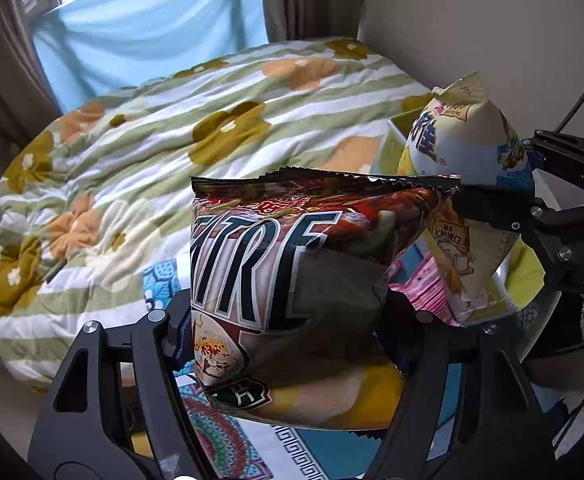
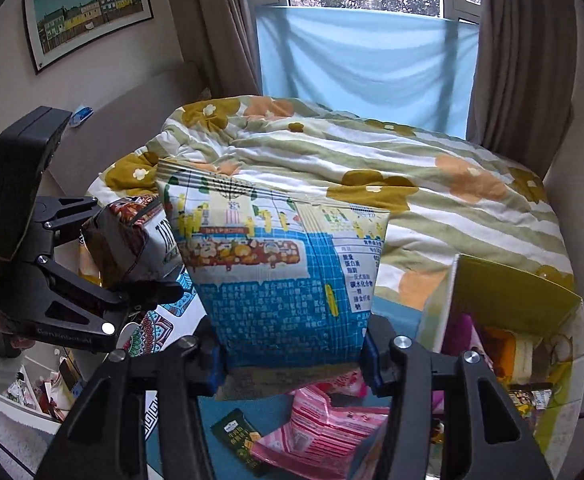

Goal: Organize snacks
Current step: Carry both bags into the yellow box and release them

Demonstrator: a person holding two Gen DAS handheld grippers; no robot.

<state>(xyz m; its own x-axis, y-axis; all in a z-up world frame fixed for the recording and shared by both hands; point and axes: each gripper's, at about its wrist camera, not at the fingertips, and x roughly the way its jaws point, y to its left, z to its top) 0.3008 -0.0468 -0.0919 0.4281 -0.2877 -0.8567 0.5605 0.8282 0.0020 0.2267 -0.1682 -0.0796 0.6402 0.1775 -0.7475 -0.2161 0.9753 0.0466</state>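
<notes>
My left gripper (image 1: 288,320) is clamped across the lower half of a puffy dark red snack bag (image 1: 292,272), held upright in the air. My right gripper (image 2: 292,356) pinches a blue and white snack bag (image 2: 276,276) the same way, long axis upright. Both hang above the patterned mat (image 1: 228,440). The open yellow box (image 2: 507,300) sits low to my right, nearer the right gripper, beside the bed (image 2: 431,168).
</notes>
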